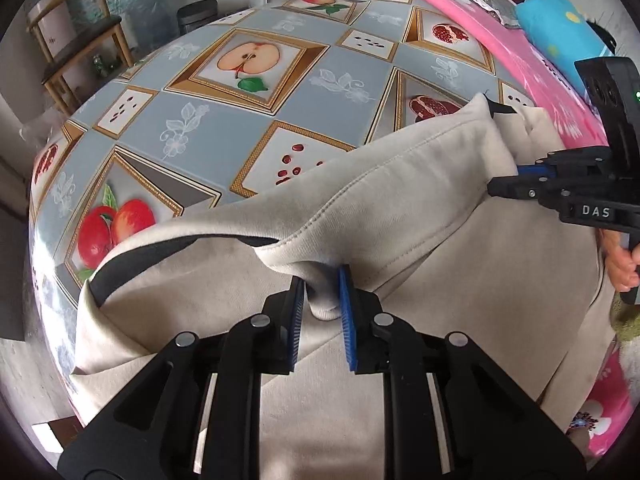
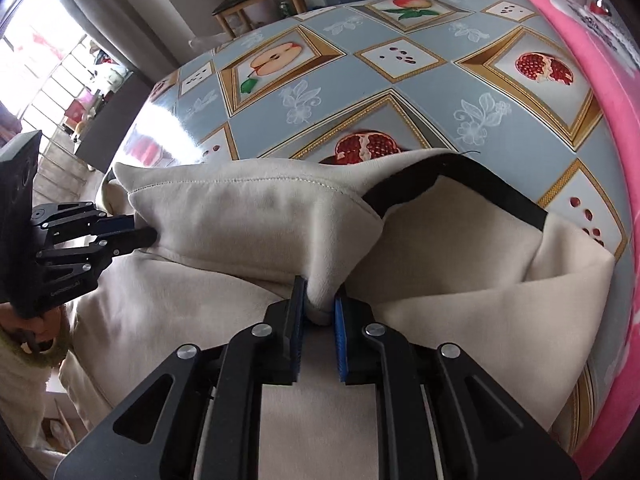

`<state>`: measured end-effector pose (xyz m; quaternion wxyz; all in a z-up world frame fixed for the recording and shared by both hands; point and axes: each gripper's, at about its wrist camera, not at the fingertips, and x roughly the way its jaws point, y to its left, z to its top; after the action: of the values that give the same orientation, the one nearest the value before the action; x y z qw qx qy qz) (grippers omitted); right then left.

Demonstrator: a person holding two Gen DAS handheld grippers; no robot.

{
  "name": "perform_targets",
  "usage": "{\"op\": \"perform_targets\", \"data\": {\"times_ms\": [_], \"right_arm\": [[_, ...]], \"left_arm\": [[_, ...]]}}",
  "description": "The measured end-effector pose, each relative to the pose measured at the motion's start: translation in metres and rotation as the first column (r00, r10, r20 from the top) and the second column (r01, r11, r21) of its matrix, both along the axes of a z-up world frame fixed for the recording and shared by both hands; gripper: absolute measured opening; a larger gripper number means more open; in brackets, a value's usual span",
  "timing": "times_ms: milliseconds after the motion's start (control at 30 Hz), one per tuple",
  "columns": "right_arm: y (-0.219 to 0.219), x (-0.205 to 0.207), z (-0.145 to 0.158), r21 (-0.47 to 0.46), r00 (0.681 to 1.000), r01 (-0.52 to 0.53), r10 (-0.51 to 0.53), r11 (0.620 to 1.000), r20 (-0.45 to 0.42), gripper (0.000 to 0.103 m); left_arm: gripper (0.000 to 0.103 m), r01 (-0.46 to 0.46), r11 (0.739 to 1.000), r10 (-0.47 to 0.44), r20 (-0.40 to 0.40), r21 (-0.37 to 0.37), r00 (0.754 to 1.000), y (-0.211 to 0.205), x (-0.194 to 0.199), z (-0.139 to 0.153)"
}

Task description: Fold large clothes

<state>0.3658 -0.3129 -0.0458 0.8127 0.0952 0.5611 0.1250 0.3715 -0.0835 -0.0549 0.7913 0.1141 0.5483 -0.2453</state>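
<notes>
Showing only rightward, garment (image 2: 260, 208) black trim (image 2: 496, 188).

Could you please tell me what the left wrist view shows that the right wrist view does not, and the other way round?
Only the left wrist view shows the left tongs shut on a bunched fold of the beige garment, a printed pair of red apples and a blue cushion. Only the right wrist view shows the right tongs gripping the cloth from behind, a bright window and the garment's black band running across. Both show the fruit-print tablecloth, the pink blanket, a wooden chair and each other's tongs shut on the garment.
</notes>
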Motion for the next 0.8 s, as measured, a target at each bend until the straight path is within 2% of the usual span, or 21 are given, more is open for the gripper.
{"op": "perform_targets", "data": {"times_ms": [100,133,167,233,300,367,400,467,500,533,633,667,733,800], "right_arm": [[-0.010,-0.005,0.021,-0.036,0.997,0.070,-0.068,0.997,0.046,0.035],[-0.012,-0.008,0.032,-0.063,0.992,0.098,-0.092,0.993,0.088,0.037],[-0.014,-0.012,0.047,-0.088,0.983,0.127,-0.114,0.988,0.141,0.038],[-0.012,-0.015,0.063,-0.076,0.972,0.141,-0.124,0.987,0.201,0.039],[0.004,-0.012,0.069,-0.006,0.972,0.074,-0.071,0.997,0.225,0.038],[0.024,-0.008,0.065,0.041,0.977,-0.001,-0.008,0.999,0.213,0.032],[0.042,-0.003,0.054,0.066,0.981,-0.062,0.049,0.996,0.185,0.023],[0.064,0.005,0.030,0.064,0.985,-0.125,0.115,0.990,0.131,0.016],[0.070,0.009,0.016,0.043,0.988,-0.129,0.125,0.991,0.094,0.013],[0.070,0.011,0.006,0.041,0.989,-0.120,0.116,0.992,0.094,0.013],[0.056,0.015,0.002,0.126,0.995,-0.082,0.073,0.989,0.070,0.008],[0.055,0.015,0.002,0.131,0.995,-0.083,0.075,0.988,0.070,0.008],[0.060,0.015,0.001,0.104,0.992,-0.093,0.084,0.990,0.090,0.008],[0.064,0.015,0.002,0.084,0.992,-0.087,0.079,0.993,0.097,0.008]], "left_arm": [[0.017,0.000,1.000,0.000,-0.004,-0.002,1.000,0.000,0.002,0.000],[0.017,0.001,1.000,-0.001,-0.004,-0.003,1.000,0.000,0.002,0.000],[0.017,0.003,1.000,-0.003,-0.002,-0.004,1.000,0.001,0.001,0.000],[0.017,0.006,1.000,-0.006,0.004,-0.002,1.000,0.000,0.000,0.000],[0.017,0.004,1.000,-0.004,0.006,-0.002,1.000,0.000,0.000,0.000],[0.017,0.001,1.000,-0.001,0.002,-0.008,1.000,0.001,0.000,0.000],[0.017,-0.003,1.000,0.003,-0.001,-0.013,1.000,0.002,0.000,0.000],[0.018,-0.005,1.000,0.005,0.001,-0.015,1.000,0.003,0.000,0.001],[0.019,-0.008,1.000,0.008,0.007,-0.011,1.000,0.004,0.000,0.002],[0.019,-0.012,1.000,0.012,0.012,-0.007,1.000,0.006,0.001,0.003],[0.024,-0.067,0.998,0.068,0.045,-0.012,0.997,0.022,0.004,0.016],[0.022,-0.107,0.994,0.108,0.061,-0.029,0.992,0.033,0.005,0.025],[0.022,-0.146,0.982,0.156,0.071,-0.118,0.985,0.048,0.006,0.042],[0.022,-0.127,0.976,0.143,0.078,-0.177,0.987,0.046,0.005,0.054]]}}
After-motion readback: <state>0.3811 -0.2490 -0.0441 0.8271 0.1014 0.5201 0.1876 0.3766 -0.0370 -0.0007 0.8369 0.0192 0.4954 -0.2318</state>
